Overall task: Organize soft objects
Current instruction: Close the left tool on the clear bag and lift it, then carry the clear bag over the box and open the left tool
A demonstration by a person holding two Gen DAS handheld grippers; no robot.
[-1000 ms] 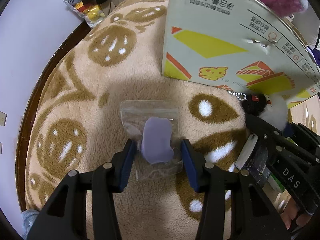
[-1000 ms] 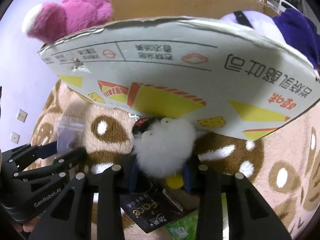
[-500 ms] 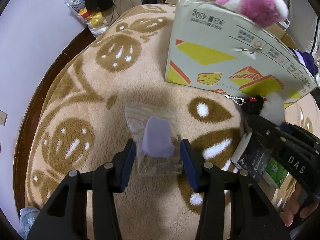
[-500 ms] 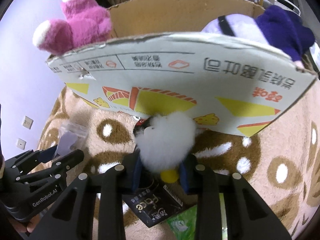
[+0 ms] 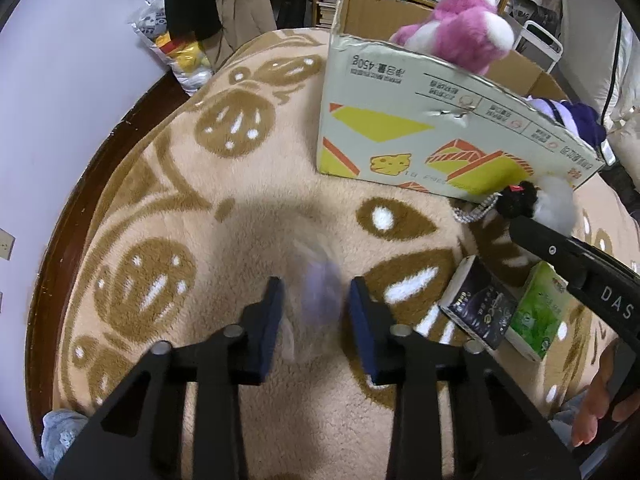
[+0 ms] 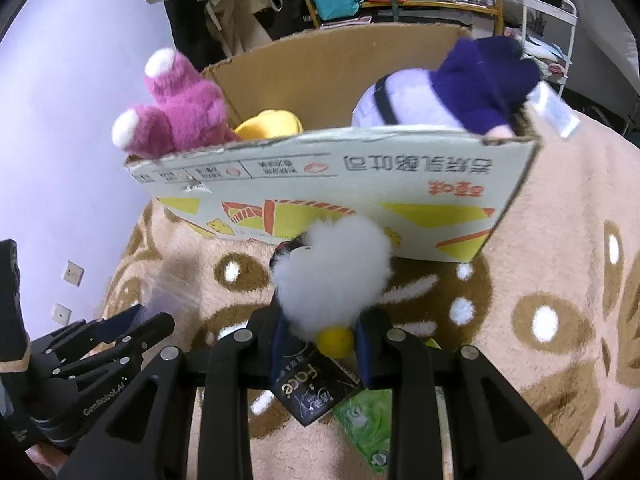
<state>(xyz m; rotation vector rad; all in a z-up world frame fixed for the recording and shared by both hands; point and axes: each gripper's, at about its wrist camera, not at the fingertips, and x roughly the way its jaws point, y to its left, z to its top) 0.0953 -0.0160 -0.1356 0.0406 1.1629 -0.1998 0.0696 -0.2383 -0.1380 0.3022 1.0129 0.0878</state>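
Between the blue pads of the left gripper (image 5: 316, 312), in the left wrist view, sits a clear bag with a lilac soft piece (image 5: 320, 294), blurred. The jaws are closing, with the bag between them; whether the pads already press on it cannot be told from the blur. Below lies a beige blanket with brown figures (image 5: 168, 208). A printed cardboard box (image 5: 400, 136) stands upright on the blanket ahead, with a pink plush toy (image 5: 464, 36) rising from it. At right, the right gripper (image 5: 560, 220) carries a white fluffy toy (image 5: 558, 202) with a black part and a bead chain. A dark tissue pack (image 5: 478, 304) and a green tissue pack (image 5: 538, 314) lie side by side on the blanket.

Right wrist view: the right gripper (image 6: 320, 332) is clamped on the white fluffy toy (image 6: 332, 276), whose yellow tip shows between the pads, just before the box wall (image 6: 360, 184). Inside the box are the pink plush toy (image 6: 176, 112), a yellow plush (image 6: 272, 124) and a purple-and-white plush (image 6: 448, 88). The left gripper (image 6: 132, 324) appears at lower left, near the clear bag (image 6: 172, 292).
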